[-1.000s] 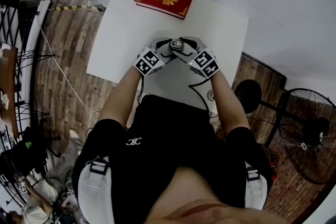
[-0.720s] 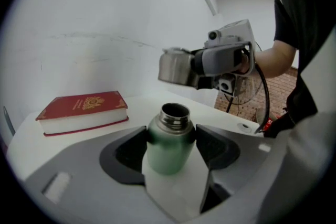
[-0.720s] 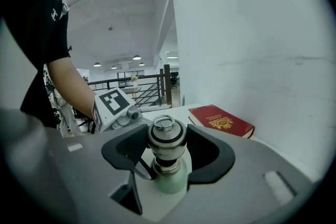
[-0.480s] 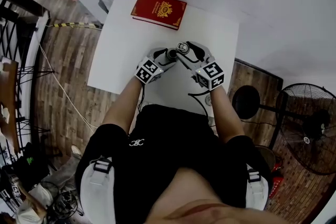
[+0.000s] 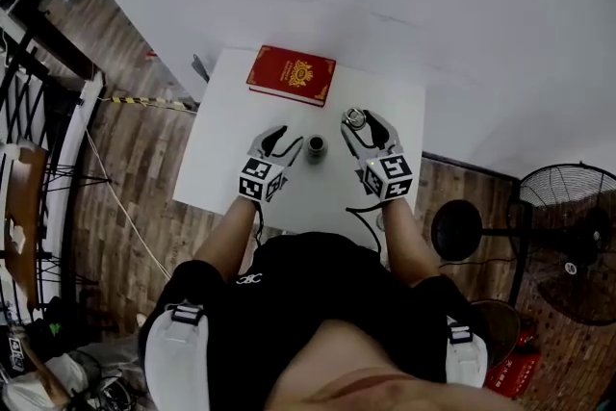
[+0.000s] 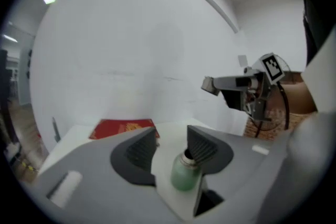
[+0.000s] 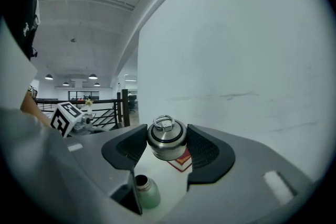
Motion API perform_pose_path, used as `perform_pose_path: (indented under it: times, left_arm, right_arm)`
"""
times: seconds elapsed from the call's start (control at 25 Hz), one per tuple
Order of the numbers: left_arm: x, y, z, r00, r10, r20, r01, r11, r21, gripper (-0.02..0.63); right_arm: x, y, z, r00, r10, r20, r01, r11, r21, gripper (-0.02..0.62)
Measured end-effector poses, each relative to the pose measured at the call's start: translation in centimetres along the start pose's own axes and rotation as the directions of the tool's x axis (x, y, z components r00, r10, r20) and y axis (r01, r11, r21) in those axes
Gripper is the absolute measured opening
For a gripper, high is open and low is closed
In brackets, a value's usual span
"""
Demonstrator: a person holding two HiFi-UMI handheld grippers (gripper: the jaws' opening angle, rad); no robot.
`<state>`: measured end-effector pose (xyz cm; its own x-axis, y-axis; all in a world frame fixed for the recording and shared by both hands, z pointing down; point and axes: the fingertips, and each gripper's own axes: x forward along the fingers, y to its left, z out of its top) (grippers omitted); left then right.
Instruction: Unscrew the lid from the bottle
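A small green bottle stands upright and uncapped on the white table. My left gripper is just left of it, apart from it. Its jaws are closing and no pad presses on the bottle, which shows low beyond the jaws of the left gripper. My right gripper is to the right of the bottle and shut on the steel lid. The lid, with a ring on top, sits between the pads of the right gripper, above the open bottle.
A red book lies at the table's far edge, near the white wall. A standing fan and a round black base stand on the wood floor to the right. A dark railing runs along the left.
My right gripper has carried the lid off the bottle and away to the right. My left gripper has let go of the bottle and drawn back to the left.
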<state>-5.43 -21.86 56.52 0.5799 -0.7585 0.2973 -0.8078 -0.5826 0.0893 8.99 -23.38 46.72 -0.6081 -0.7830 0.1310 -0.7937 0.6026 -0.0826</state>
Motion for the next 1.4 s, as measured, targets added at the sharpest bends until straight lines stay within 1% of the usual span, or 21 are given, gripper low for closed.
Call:
perform_pose_path:
  times: [0.04, 0.08, 0.12, 0.16, 0.2, 0.28, 0.32, 0.44, 0.56, 0.72, 0.88, 1.08, 1.2, 1.4]
  left_arm:
    - [-1.0, 1.2, 1.8, 0.996, 0.076, 0.049, -0.076, 0.997, 0.001, 0.198]
    - [-2.1, 2.4, 3.5, 0.984, 0.154, 0.092, -0.154, 0.988, -0.006, 0.142]
    - [-3.2, 3.4, 5.1, 0.967, 0.223, 0.126, -0.223, 0.975, -0.014, 0.106]
    - [-4.3, 4.1, 6.6, 0.948, 0.280, 0.151, -0.280, 0.960, -0.020, 0.087]
    - [-5.3, 4.7, 8.0, 0.930, 0.324, 0.171, -0.326, 0.945, -0.021, 0.054]
    - [-7.1, 5.2, 10.6, 0.903, 0.379, 0.202, -0.383, 0.924, -0.021, 0.054]
    - [-7.7, 5.3, 11.7, 0.895, 0.392, 0.214, -0.397, 0.918, -0.023, 0.054]
    - [-8.5, 5.0, 13.7, 0.886, 0.403, 0.229, -0.409, 0.912, -0.024, 0.054]
    - [-8.6, 4.6, 14.2, 0.883, 0.408, 0.232, -0.418, 0.908, -0.007, 0.054]
    - [-8.8, 3.8, 14.2, 0.888, 0.399, 0.228, -0.407, 0.913, -0.014, 0.054]
    - [-8.7, 3.3, 14.3, 0.892, 0.394, 0.223, -0.403, 0.915, -0.004, 0.054]
    - [-8.4, 2.8, 14.8, 0.897, 0.372, 0.238, -0.382, 0.924, -0.003, 0.054]
    - [-8.1, 2.7, 14.9, 0.898, 0.366, 0.243, -0.379, 0.925, 0.005, 0.054]
    - [-7.8, 2.8, 15.4, 0.901, 0.356, 0.246, -0.370, 0.929, 0.008, 0.054]
  right_arm:
    - [-0.1, -0.5, 0.8, 0.999, -0.031, 0.017, 0.031, 1.000, 0.002, 0.241]
    - [-0.2, -0.9, 1.5, 0.998, -0.058, 0.033, 0.058, 0.998, 0.005, 0.241]
    - [-0.4, -1.2, 2.3, 0.996, -0.081, 0.047, 0.081, 0.997, 0.007, 0.241]
    - [-0.6, -1.4, 3.1, 0.993, -0.101, 0.062, 0.101, 0.995, 0.007, 0.241]
    - [-0.7, -1.6, 3.8, 0.990, -0.118, 0.075, 0.117, 0.993, 0.010, 0.241]
    - [-0.8, -1.8, 5.2, 0.985, -0.144, 0.096, 0.143, 0.990, 0.019, 0.241]
    - [-0.8, -1.9, 5.8, 0.983, -0.151, 0.104, 0.149, 0.989, 0.023, 0.241]
    - [-0.6, -1.7, 7.0, 0.983, -0.133, 0.125, 0.129, 0.991, 0.035, 0.241]
    - [-0.3, -1.3, 7.1, 0.986, -0.106, 0.127, 0.101, 0.994, 0.044, 0.241]
    - [-0.2, -0.8, 7.2, 0.988, -0.102, 0.119, 0.097, 0.994, 0.040, 0.241]
    - [-0.4, -0.9, 7.3, 0.987, -0.103, 0.120, 0.099, 0.994, 0.043, 0.241]
    - [-0.3, -0.7, 6.9, 0.989, -0.095, 0.117, 0.089, 0.995, 0.054, 0.241]
    - [0.0, -0.5, 6.6, 0.990, -0.087, 0.111, 0.082, 0.996, 0.046, 0.241]
    - [0.2, 0.1, 7.0, 0.987, -0.080, 0.139, 0.079, 0.997, 0.016, 0.241]
